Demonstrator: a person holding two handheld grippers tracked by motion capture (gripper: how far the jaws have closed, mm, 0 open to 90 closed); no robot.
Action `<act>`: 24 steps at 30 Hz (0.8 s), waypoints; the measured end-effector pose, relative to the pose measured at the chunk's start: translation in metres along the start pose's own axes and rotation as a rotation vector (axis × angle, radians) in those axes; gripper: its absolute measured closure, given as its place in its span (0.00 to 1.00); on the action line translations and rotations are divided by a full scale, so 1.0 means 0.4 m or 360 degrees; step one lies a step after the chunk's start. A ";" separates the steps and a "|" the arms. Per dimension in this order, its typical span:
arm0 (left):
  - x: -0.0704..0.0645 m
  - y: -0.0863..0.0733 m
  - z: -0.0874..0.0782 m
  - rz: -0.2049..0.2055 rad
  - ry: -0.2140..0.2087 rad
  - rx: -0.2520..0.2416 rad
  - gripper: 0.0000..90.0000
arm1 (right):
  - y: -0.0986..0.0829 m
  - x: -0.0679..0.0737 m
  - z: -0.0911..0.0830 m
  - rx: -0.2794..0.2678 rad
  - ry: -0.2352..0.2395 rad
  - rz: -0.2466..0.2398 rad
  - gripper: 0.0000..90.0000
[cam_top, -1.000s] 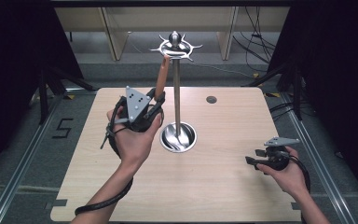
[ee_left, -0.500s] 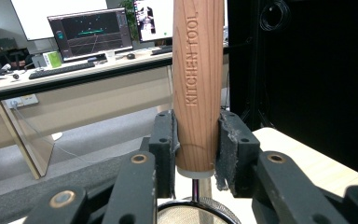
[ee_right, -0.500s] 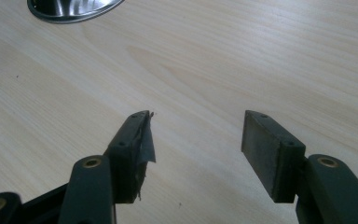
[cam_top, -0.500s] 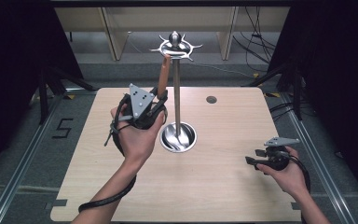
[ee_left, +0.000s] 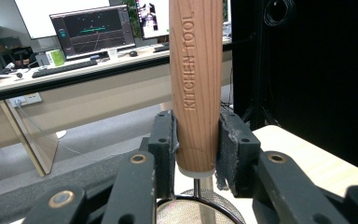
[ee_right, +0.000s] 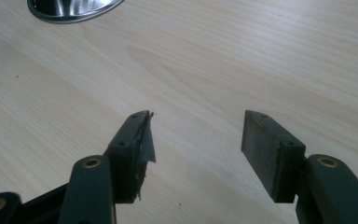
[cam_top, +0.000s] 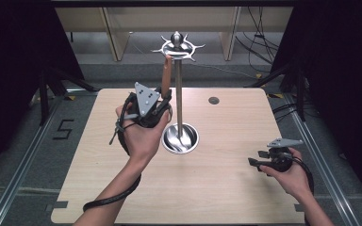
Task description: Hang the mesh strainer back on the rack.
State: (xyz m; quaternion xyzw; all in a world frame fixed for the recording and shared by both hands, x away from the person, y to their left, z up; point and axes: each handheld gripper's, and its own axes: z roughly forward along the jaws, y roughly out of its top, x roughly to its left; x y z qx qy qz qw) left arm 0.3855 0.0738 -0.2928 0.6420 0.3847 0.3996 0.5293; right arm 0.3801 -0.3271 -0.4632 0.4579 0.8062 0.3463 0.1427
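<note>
While the left gripper (cam_top: pixel 162 101) clamps the wooden handle (ee_left: pixel 196 84) raised beside the stand (cam_top: pixel 179 94), hanging seems left; the right gripper (ee_right: pixel 193 140) rests open.

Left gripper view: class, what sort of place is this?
Probably a lab or office used for recording: desks with monitors and a keyboard behind, black curtains around one table.

Even overhead light on table (cam_top: pixel 226 188), dark surrounds, glare on steel base (cam_top: pixel 181 139), bg soft in left gripper view
</note>
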 end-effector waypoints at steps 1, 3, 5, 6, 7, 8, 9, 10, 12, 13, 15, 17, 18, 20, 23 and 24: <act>-0.001 0.000 0.002 0.0005 0.0002 0.0004 0.75 | 0.000 0.001 0.001 0.0000 0.0001 0.0005 0.48; -0.002 0.000 0.003 0.0008 0.0001 0.0003 0.75 | -0.001 0.002 0.001 0.0004 0.0001 0.0011 0.48; -0.006 -0.003 0.007 0.0029 0.0000 0.0023 0.74 | -0.002 -0.001 0.003 -0.0013 -0.0006 -0.0023 0.48; -0.006 -0.003 0.007 0.0029 0.0000 0.0023 0.73 | -0.002 -0.001 0.003 -0.0013 -0.0006 -0.0023 0.48; -0.007 -0.006 0.009 0.0024 -0.0005 0.0031 0.72 | -0.002 0.000 0.003 -0.0013 -0.0005 -0.0020 0.48; -0.008 -0.009 0.010 0.0027 -0.0007 0.0031 0.72 | -0.002 0.000 0.003 -0.0013 -0.0005 -0.0020 0.48; -0.008 -0.012 0.012 0.0033 -0.0005 0.0036 0.73 | -0.001 0.001 0.002 -0.0006 0.0002 -0.0005 0.48; -0.008 -0.012 0.012 0.0033 -0.0005 0.0036 0.73 | -0.001 0.001 0.002 -0.0006 0.0002 -0.0005 0.48; -0.007 -0.013 0.013 0.0032 -0.0014 0.0045 0.73 | -0.002 -0.001 0.003 -0.0019 0.0000 -0.0029 0.48; -0.007 -0.013 0.012 0.0039 -0.0025 0.0057 0.71 | -0.002 -0.003 0.004 -0.0029 -0.0001 -0.0046 0.48; -0.005 -0.016 0.004 0.0046 -0.0060 0.0036 0.62 | 0.000 0.000 0.000 -0.0013 0.0001 -0.0018 0.48; 0.002 -0.022 -0.022 0.0051 -0.0102 0.0018 0.53 | -0.003 0.002 0.003 -0.0030 0.0007 -0.0009 0.48; 0.002 -0.022 -0.022 0.0051 -0.0102 0.0018 0.49 | -0.004 0.005 -0.001 -0.0011 0.0003 0.0016 0.48; 0.016 -0.037 -0.057 -0.0013 -0.0193 0.0024 0.41 | -0.002 0.002 -0.005 -0.0001 0.0004 0.0011 0.48; 0.057 -0.101 -0.122 -0.0037 -0.0245 0.0091 0.36 | -0.003 -0.001 -0.004 -0.0012 -0.0002 -0.0004 0.48; 0.078 -0.132 -0.139 -0.0019 -0.0245 0.0132 0.34 | -0.005 -0.005 -0.002 -0.0032 -0.0005 -0.0040 0.47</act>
